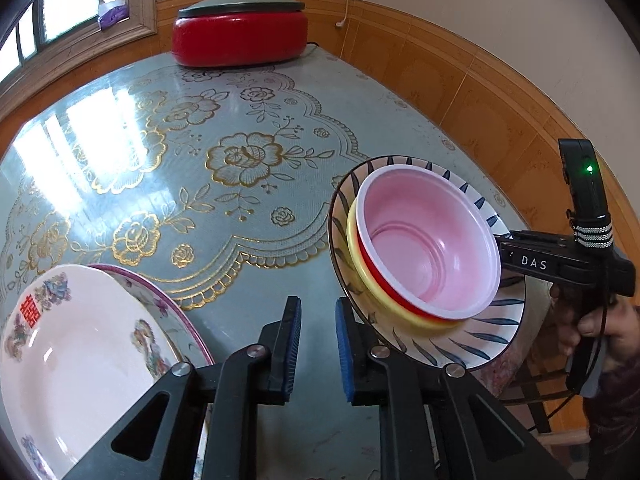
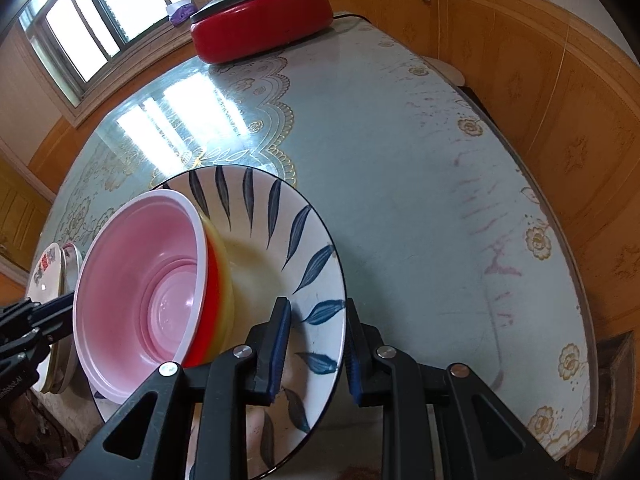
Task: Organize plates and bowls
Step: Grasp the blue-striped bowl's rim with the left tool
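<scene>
- The right gripper (image 2: 316,350) clamps its 2 blue-padded fingers (image 2: 278,344) on the rim of a white ceramic plate with dark blue leaf strokes (image 2: 304,240); the plate tilts above the pale green floral tablecloth (image 2: 400,160)
- A pink plastic bowl (image 2: 140,280) sits on that plate, nested in a red bowl (image 2: 208,312) and a yellow bowl (image 2: 228,280)
- The left gripper (image 1: 318,344) has its jaws nearly together, nothing between them
- 2 stacked white floral plates (image 1: 80,340) lie beside it, at the table's near edge
- A red lidded electric pot (image 1: 240,36) stands at the far edge
</scene>
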